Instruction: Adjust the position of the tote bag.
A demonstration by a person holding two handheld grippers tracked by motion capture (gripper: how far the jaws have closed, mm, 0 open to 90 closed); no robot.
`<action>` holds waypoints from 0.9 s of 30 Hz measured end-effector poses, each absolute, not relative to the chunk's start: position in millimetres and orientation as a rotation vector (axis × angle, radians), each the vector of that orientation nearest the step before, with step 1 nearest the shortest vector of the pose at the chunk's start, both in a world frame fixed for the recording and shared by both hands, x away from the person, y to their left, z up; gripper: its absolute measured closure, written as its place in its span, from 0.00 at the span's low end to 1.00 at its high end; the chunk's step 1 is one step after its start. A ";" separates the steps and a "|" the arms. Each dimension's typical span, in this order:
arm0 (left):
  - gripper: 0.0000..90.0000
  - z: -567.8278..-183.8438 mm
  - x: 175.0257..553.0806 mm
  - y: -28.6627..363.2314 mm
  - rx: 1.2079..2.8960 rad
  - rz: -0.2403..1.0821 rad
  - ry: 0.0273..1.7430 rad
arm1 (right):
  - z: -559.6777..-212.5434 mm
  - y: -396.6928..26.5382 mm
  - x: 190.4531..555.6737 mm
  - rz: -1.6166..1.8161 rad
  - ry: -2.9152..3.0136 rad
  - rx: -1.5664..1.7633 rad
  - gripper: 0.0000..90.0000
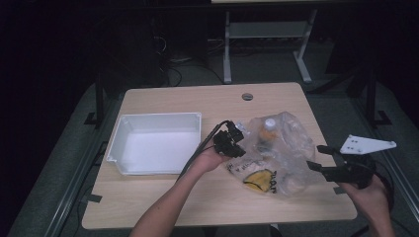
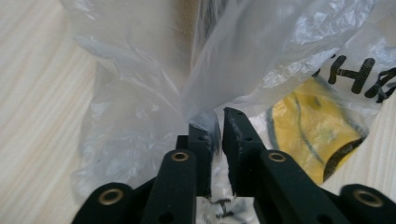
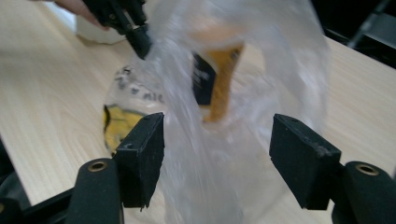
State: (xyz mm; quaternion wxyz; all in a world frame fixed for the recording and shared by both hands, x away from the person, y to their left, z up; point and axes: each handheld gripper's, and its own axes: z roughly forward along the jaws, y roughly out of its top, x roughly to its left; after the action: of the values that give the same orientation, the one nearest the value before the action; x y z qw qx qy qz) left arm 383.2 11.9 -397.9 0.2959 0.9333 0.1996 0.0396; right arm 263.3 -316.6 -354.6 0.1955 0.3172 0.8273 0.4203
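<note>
A clear plastic bag (image 1: 284, 153) printed in yellow and black lies on the wooden table (image 1: 163, 197), right of centre. Inside it stands a bottle (image 1: 267, 129) with a white cap and orange contents. My left gripper (image 1: 231, 143) is at the bag's left edge; in the left gripper view its jaws pinch a fold of the bag's film (image 2: 154, 70), so the left gripper (image 2: 219, 123) is shut on it. The right gripper (image 1: 321, 165) stands open at the bag's right side. In the right gripper view the bag (image 3: 261, 70) and the bottle (image 3: 219, 79) lie ahead of the right gripper (image 3: 217, 154).
An empty white bin (image 1: 160, 117) sits on the left half of the table. A round cable hole (image 1: 247, 96) is near the far edge. Beyond the table a desk frame (image 1: 227, 49) stands on the dark floor. The other hand's gripper (image 3: 126, 18) shows at top left.
</note>
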 end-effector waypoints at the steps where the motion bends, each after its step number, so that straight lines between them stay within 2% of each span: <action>1: 0.86 -393.2 382.7 14.5 2.473 0.104 0.533 | -351.8 -313.5 265.7 1.169 2.334 0.862 0.39; 4: 0.77 -383.8 379.6 19.6 2.438 0.119 0.532 | -342.4 -298.3 274.3 1.128 2.395 0.787 0.48; 8: 0.68 -374.6 377.0 25.6 2.434 0.134 0.517 | -338.8 -282.0 280.8 1.064 2.441 0.716 0.74; 12: 0.60 -370.5 375.2 30.7 2.420 0.158 0.525 | -341.6 -277.4 284.8 1.046 2.461 0.714 0.88; 16: 0.56 -364.7 372.5 35.5 2.392 0.162 0.522 | -345.5 -272.5 286.7 1.042 2.466 0.710 0.95; 27: 0.53 -338.2 373.6 28.2 2.398 0.207 0.457 | -357.2 -256.4 290.2 1.122 2.447 0.702 0.96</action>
State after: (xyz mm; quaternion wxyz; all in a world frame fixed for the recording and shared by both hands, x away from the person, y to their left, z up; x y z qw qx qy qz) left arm 373.6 28.2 -338.2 0.3391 0.9208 0.1754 0.0793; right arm 290.2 -256.4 -357.2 0.1790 0.2484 0.8654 0.3968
